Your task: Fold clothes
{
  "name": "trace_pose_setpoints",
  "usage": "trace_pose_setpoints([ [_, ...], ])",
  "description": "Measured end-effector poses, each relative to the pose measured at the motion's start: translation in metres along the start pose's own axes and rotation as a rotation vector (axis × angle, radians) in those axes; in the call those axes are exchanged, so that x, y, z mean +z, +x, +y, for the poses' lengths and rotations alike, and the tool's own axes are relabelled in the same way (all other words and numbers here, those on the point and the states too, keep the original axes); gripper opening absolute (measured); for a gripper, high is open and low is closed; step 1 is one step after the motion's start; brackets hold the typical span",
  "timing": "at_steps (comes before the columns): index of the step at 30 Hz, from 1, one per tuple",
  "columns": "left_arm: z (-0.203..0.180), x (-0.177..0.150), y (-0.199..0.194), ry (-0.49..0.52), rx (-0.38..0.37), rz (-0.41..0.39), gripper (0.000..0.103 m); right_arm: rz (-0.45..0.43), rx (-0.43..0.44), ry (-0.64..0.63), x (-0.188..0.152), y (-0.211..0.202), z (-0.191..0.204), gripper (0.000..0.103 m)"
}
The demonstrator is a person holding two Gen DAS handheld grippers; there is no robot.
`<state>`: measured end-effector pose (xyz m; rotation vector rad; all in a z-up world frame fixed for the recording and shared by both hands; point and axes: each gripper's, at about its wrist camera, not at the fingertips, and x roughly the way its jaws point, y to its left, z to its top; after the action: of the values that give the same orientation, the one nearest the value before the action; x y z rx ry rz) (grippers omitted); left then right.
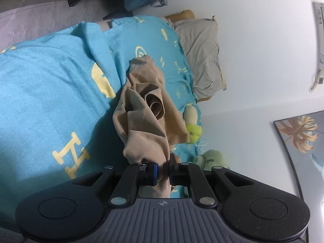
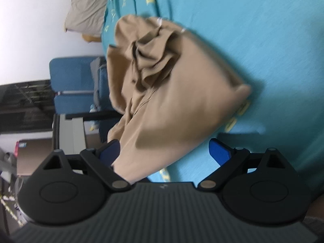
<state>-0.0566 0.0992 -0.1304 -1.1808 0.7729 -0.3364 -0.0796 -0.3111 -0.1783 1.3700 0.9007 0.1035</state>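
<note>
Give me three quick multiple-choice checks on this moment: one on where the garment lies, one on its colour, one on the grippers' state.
1. Where does the tan garment lie?
A. on the blue bedspread
B. on a chair
C. on the floor

2. What colour is the cloth between the left gripper fingers?
A. white
B. tan
C. green

3. How does the right gripper stand?
A. shut on the garment
B. open, with the garment's edge between its fingers
C. shut on nothing

Answers:
1 A: bedspread shows all around the garment.
2 B: tan cloth is pinched in the left wrist view.
3 B: the blue pads stand wide apart.
</note>
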Motion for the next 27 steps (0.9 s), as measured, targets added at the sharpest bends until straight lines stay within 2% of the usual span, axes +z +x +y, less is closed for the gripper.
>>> trace_pose_setpoints([
  [3, -0.001, 0.001, -0.002, 0.000, -0.008, -0.007, 0.010, -0.059, -0.029, 0.000, 0.005, -0.005, -0.004, 0.075],
  [5, -0.001, 0.001, -0.003, 0.001, -0.011, -0.010, 0.010, -0.099, -0.045, 0.010, 0.008, -0.008, -0.006, 0.072],
  [8, -0.003, 0.001, -0.004, 0.013, -0.012, -0.013, 0.010, -0.152, -0.058, -0.003, 0.012, -0.013, -0.004, 0.049],
  [9, -0.004, 0.001, -0.006, 0.020, -0.014, -0.015, 0.010, -0.169, -0.058, -0.017, 0.013, -0.015, -0.002, 0.031],
  [10, -0.006, 0.001, -0.008, 0.032, -0.015, -0.016, 0.010, -0.183, -0.059, -0.043, 0.012, -0.017, 0.003, 0.019],
  [11, -0.009, 0.001, -0.010, 0.047, -0.016, -0.015, 0.010, -0.193, -0.059, -0.086, 0.011, -0.019, 0.009, 0.016],
  [18, -0.057, -0.009, -0.049, 0.191, -0.016, -0.034, 0.009, -0.247, -0.012, -0.327, 0.004, -0.057, 0.058, 0.012],
  [21, -0.088, -0.026, -0.077, 0.258, -0.002, -0.064, 0.009, -0.236, 0.008, -0.397, -0.005, -0.085, 0.076, 0.012],
  [27, -0.109, -0.070, -0.127, 0.219, 0.012, -0.075, 0.009, -0.204, 0.016, -0.426, -0.036, -0.144, 0.080, 0.012],
])
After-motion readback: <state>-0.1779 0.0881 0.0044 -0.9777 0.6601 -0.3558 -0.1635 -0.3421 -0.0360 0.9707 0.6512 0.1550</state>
